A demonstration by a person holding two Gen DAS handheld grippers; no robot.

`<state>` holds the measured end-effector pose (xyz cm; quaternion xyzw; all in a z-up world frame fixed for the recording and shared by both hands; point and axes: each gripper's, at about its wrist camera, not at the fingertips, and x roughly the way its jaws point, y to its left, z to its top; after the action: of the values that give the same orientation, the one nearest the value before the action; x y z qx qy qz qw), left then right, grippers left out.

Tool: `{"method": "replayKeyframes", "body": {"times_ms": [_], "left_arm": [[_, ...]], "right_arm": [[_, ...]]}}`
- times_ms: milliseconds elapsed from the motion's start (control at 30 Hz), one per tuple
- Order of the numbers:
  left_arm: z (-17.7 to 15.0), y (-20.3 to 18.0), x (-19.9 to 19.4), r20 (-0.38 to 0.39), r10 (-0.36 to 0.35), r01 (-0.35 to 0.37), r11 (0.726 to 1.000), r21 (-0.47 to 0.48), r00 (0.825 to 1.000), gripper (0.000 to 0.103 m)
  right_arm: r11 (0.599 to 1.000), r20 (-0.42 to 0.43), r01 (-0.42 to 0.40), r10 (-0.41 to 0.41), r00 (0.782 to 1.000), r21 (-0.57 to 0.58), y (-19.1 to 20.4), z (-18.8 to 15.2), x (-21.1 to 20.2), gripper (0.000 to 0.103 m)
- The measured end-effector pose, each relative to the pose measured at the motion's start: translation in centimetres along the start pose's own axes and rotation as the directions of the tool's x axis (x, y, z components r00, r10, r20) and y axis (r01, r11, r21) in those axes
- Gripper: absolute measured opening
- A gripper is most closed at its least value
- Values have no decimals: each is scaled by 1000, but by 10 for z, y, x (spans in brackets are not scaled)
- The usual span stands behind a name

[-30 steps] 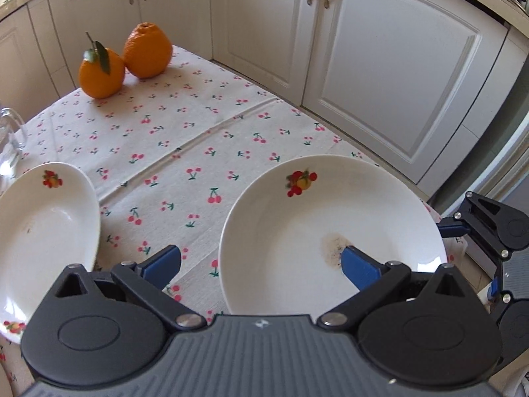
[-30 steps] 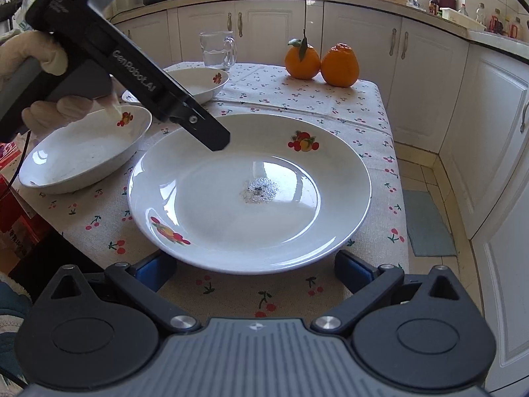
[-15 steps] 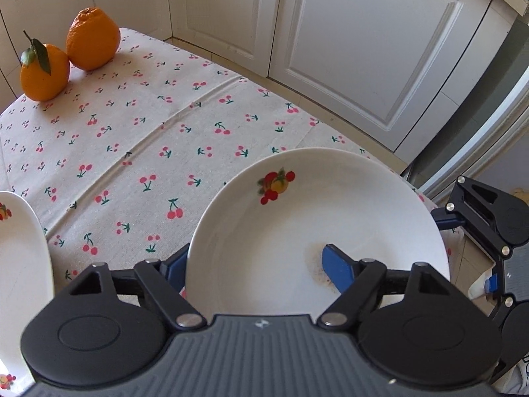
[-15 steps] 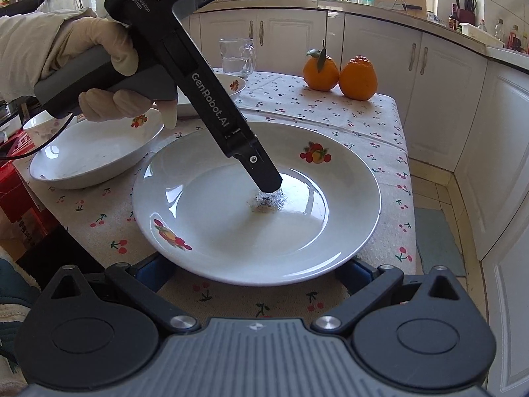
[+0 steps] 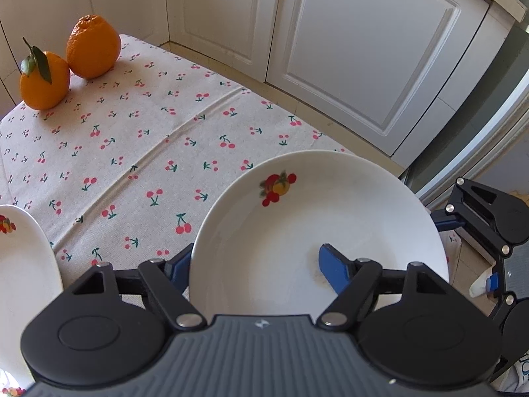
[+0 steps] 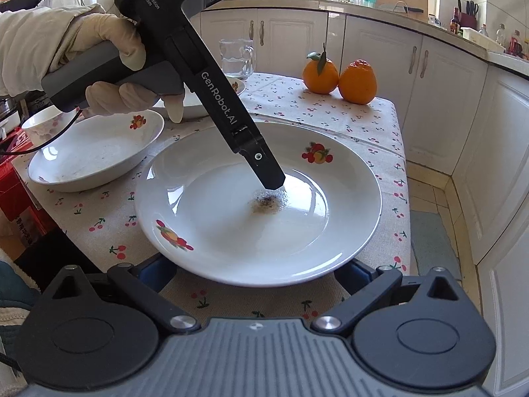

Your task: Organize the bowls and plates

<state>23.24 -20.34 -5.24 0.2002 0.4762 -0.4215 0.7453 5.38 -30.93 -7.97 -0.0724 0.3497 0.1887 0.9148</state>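
A large white plate (image 6: 264, 205) with fruit prints lies on the cherry-print tablecloth; it also shows in the left wrist view (image 5: 317, 231). My left gripper (image 5: 254, 264) is open and straddles the plate's near rim, one finger (image 5: 334, 268) inside over a brown stain, the other outside under the rim. In the right wrist view the left gripper's tip (image 6: 267, 172) reaches down into the plate. My right gripper (image 6: 254, 271) is open, its fingers at the plate's near edge, largely hidden under the rim. A white bowl (image 6: 96, 152) sits left of the plate.
Two oranges (image 6: 340, 76) stand at the table's far corner, also in the left wrist view (image 5: 69, 63). A glass mug (image 6: 236, 58) and another bowl (image 6: 198, 99) stand behind the left hand. White cabinets (image 5: 363, 49) surround the table. A red box (image 6: 16, 198) is at left.
My left gripper has moved onto the plate, one finger now inside it near the stain. The right gripper has closed in a little on the plate's near rim.
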Motion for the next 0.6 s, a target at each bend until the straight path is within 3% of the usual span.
{"method": "replayKeyframes", "body": {"times_ms": [600], "left_arm": [[46,41,23,52,25,-23,999,-37,998,77]], "right_arm": [[1000,-17,6,-6,1000,-7,-43,32,39,102]]}}
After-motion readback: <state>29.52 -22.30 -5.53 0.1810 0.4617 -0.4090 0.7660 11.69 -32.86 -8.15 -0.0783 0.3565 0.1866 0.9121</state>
